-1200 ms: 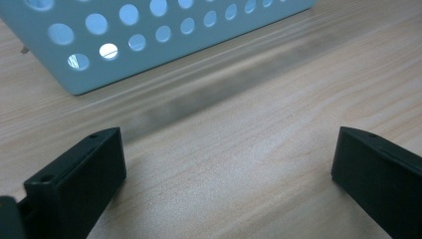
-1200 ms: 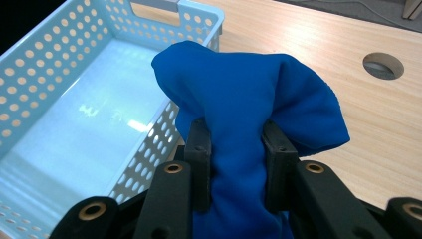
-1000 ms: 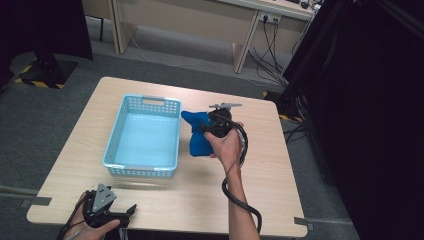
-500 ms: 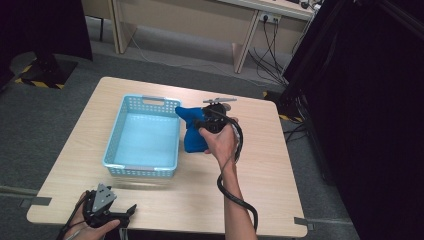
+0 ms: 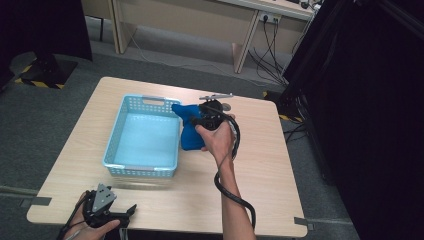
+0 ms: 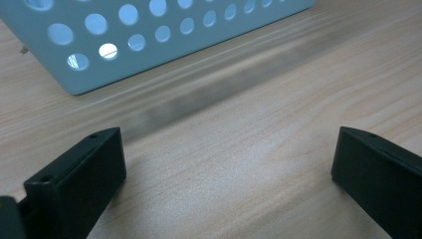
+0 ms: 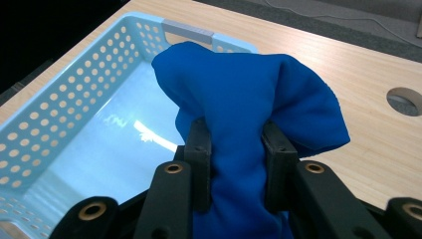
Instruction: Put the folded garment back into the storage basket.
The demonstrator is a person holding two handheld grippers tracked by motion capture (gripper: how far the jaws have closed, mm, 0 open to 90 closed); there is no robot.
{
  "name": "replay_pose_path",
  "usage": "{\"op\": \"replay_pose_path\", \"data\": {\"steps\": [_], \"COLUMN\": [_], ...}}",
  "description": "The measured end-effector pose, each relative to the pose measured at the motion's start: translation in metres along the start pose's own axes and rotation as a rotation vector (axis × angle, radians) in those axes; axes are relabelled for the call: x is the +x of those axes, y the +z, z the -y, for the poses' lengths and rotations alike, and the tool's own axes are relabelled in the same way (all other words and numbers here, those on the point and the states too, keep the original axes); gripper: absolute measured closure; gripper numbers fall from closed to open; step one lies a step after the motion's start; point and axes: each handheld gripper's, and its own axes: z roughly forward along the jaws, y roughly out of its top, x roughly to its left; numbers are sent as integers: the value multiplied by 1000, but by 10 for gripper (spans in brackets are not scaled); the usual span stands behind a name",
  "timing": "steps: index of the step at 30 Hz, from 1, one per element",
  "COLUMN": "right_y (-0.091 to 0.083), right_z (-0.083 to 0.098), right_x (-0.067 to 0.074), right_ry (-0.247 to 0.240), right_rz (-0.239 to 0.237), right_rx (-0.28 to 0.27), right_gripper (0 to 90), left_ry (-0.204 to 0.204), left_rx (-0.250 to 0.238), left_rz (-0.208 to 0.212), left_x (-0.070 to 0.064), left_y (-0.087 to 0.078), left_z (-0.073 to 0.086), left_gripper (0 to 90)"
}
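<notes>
My right gripper (image 5: 192, 120) is shut on a bunched blue cloth (image 5: 189, 126), held in the air over the right rim of a light blue perforated basket (image 5: 116, 135). Seen from the right gripper view, the blue cloth (image 7: 249, 109) bulges between and above the two black jaws of the right gripper (image 7: 238, 144), and the basket (image 7: 74, 99) lies open below and to the left. The left gripper (image 5: 125, 212) rests near the table's front left edge, held by a hand. In its own view the left gripper (image 6: 229, 164) stands open over bare wood, facing the basket wall (image 6: 149, 40).
The wooden table (image 5: 260, 165) has a round hole (image 7: 404, 101) near its far right side. A black cable (image 5: 235, 195) trails from the right gripper along the forearm. Dark curtains hang to the right, and desks with cables stand behind the table.
The right gripper has carried the blue cloth a little to the left, from beside the basket to over its right rim. The left gripper has stayed put.
</notes>
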Motion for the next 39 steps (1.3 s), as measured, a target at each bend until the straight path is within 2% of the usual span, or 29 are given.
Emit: {"op": "replay_pose_path", "data": {"steps": [13, 27, 39], "right_y": [6, 22, 37], "right_z": [-10, -19, -29], "right_x": [19, 33, 52], "right_ry": [-24, -53, -82], "right_rz": [-18, -26, -43], "right_rx": [-2, 18, 29], "right_gripper": [711, 711, 711], "left_ry": [0, 0, 2], "left_rx": [1, 1, 0], "left_rz": [1, 1, 2], "left_x": [0, 0, 0], "left_y": [0, 0, 0], "left_z": [0, 0, 0], "left_gripper": [0, 0, 0]}}
